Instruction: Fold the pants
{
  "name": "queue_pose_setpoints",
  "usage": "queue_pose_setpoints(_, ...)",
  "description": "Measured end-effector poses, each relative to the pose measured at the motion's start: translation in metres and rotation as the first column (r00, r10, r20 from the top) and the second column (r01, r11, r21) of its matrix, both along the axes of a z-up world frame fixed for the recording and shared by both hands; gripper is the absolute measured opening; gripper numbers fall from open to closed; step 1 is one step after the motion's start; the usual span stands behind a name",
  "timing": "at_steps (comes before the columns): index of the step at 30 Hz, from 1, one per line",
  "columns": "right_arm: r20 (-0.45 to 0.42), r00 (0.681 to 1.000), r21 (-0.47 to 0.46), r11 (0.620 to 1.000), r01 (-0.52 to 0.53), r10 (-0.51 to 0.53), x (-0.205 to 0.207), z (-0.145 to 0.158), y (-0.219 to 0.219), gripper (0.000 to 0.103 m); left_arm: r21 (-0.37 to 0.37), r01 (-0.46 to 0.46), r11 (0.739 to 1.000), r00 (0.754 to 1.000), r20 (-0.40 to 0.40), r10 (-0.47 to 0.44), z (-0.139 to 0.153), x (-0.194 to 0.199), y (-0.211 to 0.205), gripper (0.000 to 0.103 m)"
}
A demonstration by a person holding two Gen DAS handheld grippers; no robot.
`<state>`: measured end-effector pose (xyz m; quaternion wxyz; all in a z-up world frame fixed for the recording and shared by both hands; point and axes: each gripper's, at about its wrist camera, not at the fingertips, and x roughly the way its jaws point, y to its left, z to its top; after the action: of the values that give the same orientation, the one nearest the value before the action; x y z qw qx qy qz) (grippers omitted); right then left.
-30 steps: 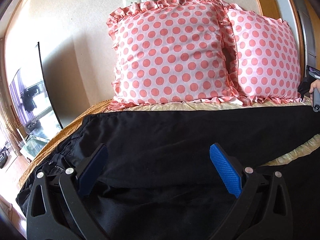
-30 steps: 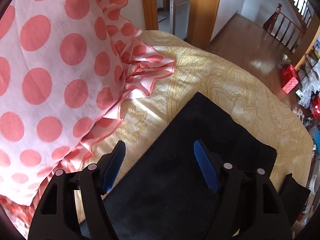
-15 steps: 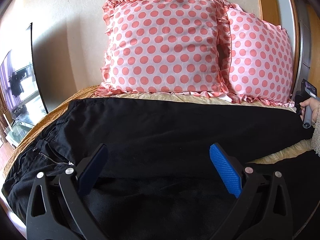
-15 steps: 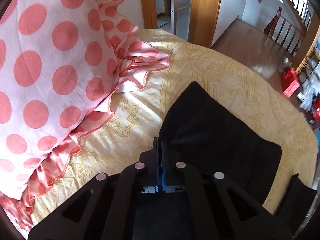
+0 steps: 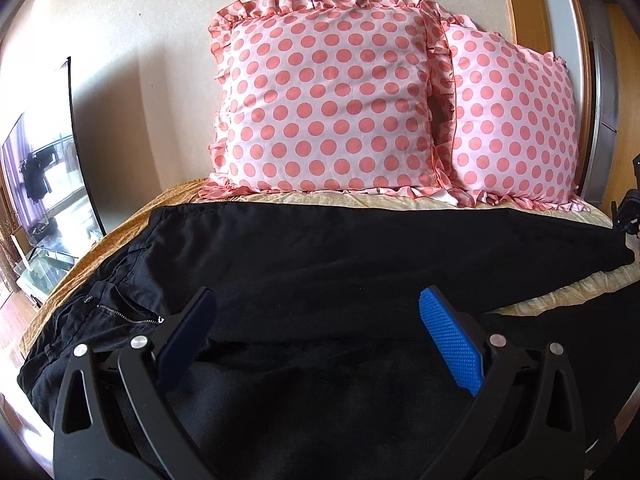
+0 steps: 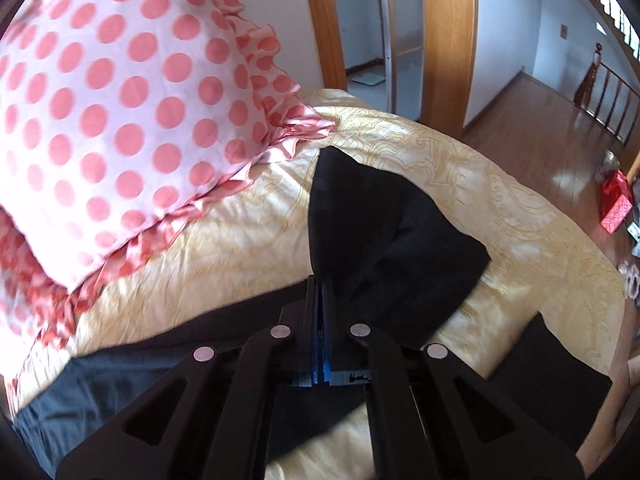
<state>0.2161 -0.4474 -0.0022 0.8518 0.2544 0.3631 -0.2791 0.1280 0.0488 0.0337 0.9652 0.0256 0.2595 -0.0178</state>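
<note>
Black pants (image 5: pixel 320 264) lie spread across the bed, waistband and zipper (image 5: pixel 120 312) at the left, legs running right. My left gripper (image 5: pixel 320 332) is open and empty, hovering just above the pants' middle. My right gripper (image 6: pixel 319 292) is shut on the hem end of the far pant leg (image 6: pixel 380 232) and lifts it off the bedspread, so the fabric peaks above the jaws. The other leg's end (image 6: pixel 552 376) lies at the lower right. The right gripper also shows at the right edge of the left wrist view (image 5: pixel 628 212).
Two pink polka-dot pillows (image 5: pixel 332 96) (image 5: pixel 516 120) stand against the wall behind the pants. The yellow bedspread (image 6: pixel 500 184) ends at the bed's edge to the right, with wooden floor (image 6: pixel 552 128) beyond. A dark screen (image 5: pixel 44 168) stands left of the bed.
My right gripper closed on the pant leg's hem and has raised it off the bedspread. My left gripper stayed open and the view shifted slightly over the pants.
</note>
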Motion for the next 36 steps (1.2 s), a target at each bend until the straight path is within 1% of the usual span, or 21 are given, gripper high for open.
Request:
queue_pose_setpoints(3, 0.037, 0.999, 0.002, 0.999, -0.034, 0.033, -0.037, 0.004, 0.013, 0.001, -0.037, 0.011, 0.999, 1.0, -0.012, -0.011, 0.004, 0.001, 0.004, 0.101)
queue_pose_setpoints(6, 0.074, 0.995, 0.014, 0.998, -0.064, 0.062, -0.063, 0.0, 0.017, 0.001, -0.067, 0.018, 0.998, 0.999, -0.025, -0.02, 0.009, 0.004, 0.01, 0.101)
queue_pose_setpoints(9, 0.103, 0.992, 0.041, 0.996, -0.083, 0.079, -0.093, -0.005, 0.023, 0.001, -0.078, 0.013, 0.997, 0.999, -0.036, -0.016, 0.015, 0.011, 0.015, 0.101)
queue_pose_setpoints(12, 0.126, 0.988, 0.088, 0.991, -0.098, 0.086, -0.117, -0.016, 0.024, 0.001, -0.085, -0.012, 0.996, 0.999, -0.05, 0.007, 0.019, 0.024, 0.022, 0.101)
queue_pose_setpoints(14, 0.126, 0.988, 0.109, 0.989, -0.103, 0.09, -0.128, -0.023, 0.025, 0.001, -0.119, -0.014, 0.993, 0.997, -0.08, 0.004, 0.019, 0.035, 0.029, 0.101)
queue_pose_setpoints(16, 0.126, 0.988, 0.116, 0.988, -0.105, 0.09, -0.135, -0.028, 0.027, 0.001, -0.167, -0.03, 0.985, 0.992, -0.129, 0.008, 0.019, 0.052, 0.039, 0.101)
queue_pose_setpoints(19, 0.142, 0.986, 0.115, 0.987, -0.109, 0.093, -0.15, -0.034, 0.032, 0.001, -0.253, -0.07, 0.965, 0.979, -0.202, 0.018, 0.019, 0.087, 0.063, 0.101)
queue_pose_setpoints(21, 0.168, 0.982, 0.128, 0.986, -0.11, 0.088, -0.158, -0.035, 0.033, 0.001, -0.257, -0.113, 0.96, 0.969, -0.241, 0.05, 0.019, 0.115, 0.077, 0.099)
queue_pose_setpoints(24, 0.189, 0.979, 0.121, 0.987, -0.107, 0.083, -0.165, -0.032, 0.032, 0.001, -0.216, -0.171, 0.961, 0.957, -0.269, 0.109, 0.017, 0.157, 0.093, 0.091)
queue_pose_setpoints(25, 0.192, 0.978, 0.115, 0.988, -0.105, 0.082, -0.166, -0.031, 0.032, 0.001, -0.21, -0.196, 0.958, 0.948, -0.29, 0.131, 0.014, 0.171, 0.099, 0.091)
queue_pose_setpoints(27, 0.2, 0.977, 0.108, 0.989, -0.102, 0.079, -0.171, -0.029, 0.031, 0.001, -0.254, -0.222, 0.941, 0.931, -0.343, 0.127, 0.008, 0.195, 0.108, 0.09)
queue_pose_setpoints(29, 0.206, 0.976, 0.109, 0.99, -0.094, 0.07, -0.175, -0.027, 0.03, 0.001, -0.31, -0.257, 0.915, 0.907, -0.404, 0.118, -0.001, 0.221, 0.116, 0.086)
queue_pose_setpoints(30, 0.205, 0.976, 0.109, 0.99, -0.091, 0.068, -0.176, -0.026, 0.029, 0.001, -0.319, -0.279, 0.906, 0.895, -0.428, 0.126, -0.005, 0.231, 0.117, 0.085)
queue_pose_setpoints(32, 0.201, 0.977, 0.107, 0.99, -0.093, 0.07, -0.178, -0.027, 0.029, 0.001, -0.32, -0.332, 0.887, 0.861, -0.487, 0.146, -0.016, 0.253, 0.12, 0.08)
queue_pose_setpoints(33, 0.199, 0.977, 0.104, 0.99, -0.094, 0.072, -0.178, -0.027, 0.03, 0.001, -0.321, -0.353, 0.879, 0.845, -0.514, 0.151, -0.022, 0.263, 0.122, 0.074)
queue_pose_setpoints(34, 0.195, 0.978, 0.099, 0.991, -0.094, 0.073, -0.178, -0.027, 0.03, 0.001, -0.329, -0.381, 0.864, 0.826, -0.541, 0.159, -0.028, 0.271, 0.125, 0.07)
queue_pose_setpoints(35, 0.191, 0.979, 0.095, 0.991, -0.094, 0.075, -0.178, -0.028, 0.03, 0.001, -0.339, -0.408, 0.848, 0.811, -0.561, 0.166, -0.033, 0.276, 0.128, 0.069)
queue_pose_setpoints(36, 0.186, 0.98, 0.093, 0.991, -0.092, 0.074, -0.178, -0.029, 0.03, 0.001, -0.354, -0.439, 0.826, 0.793, -0.585, 0.171, -0.039, 0.282, 0.133, 0.068)
